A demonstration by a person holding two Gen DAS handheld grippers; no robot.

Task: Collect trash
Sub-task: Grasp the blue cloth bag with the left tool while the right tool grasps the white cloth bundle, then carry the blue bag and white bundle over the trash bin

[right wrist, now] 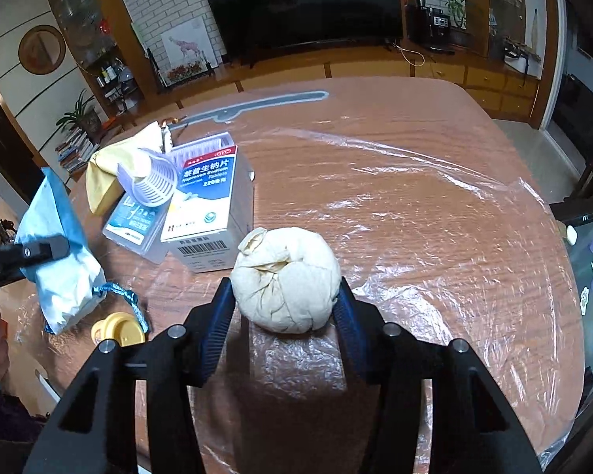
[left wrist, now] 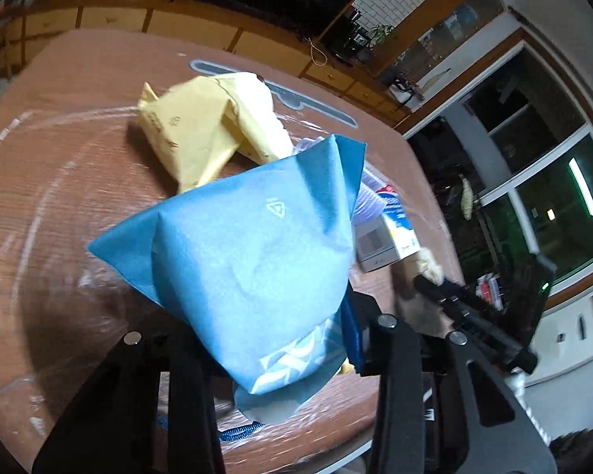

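A blue paper bag (left wrist: 249, 245) hangs tilted above the wooden table (left wrist: 59, 205), and my left gripper (left wrist: 269, 328) is shut on its lower end. The right wrist view shows that gripper (right wrist: 43, 252) at the left edge with the bag's pale side (right wrist: 59, 276). My right gripper (right wrist: 284, 296) is shut on a crumpled beige paper ball (right wrist: 286, 280), its blue pads (right wrist: 221, 316) pressing both sides, low over the plastic sheet (right wrist: 435, 205). In the left wrist view the right gripper (left wrist: 427, 280) and the ball (left wrist: 429, 262) show at the right.
Behind the bag lies a yellow padded envelope (left wrist: 201, 130). A white medicine box (right wrist: 205, 205), a clear plastic case (right wrist: 134, 217) and a ribbed plastic cup (right wrist: 154, 185) are piled to the ball's left. A yellow cap (right wrist: 118, 330) and blue cord (right wrist: 126, 296) lie near the table's front.
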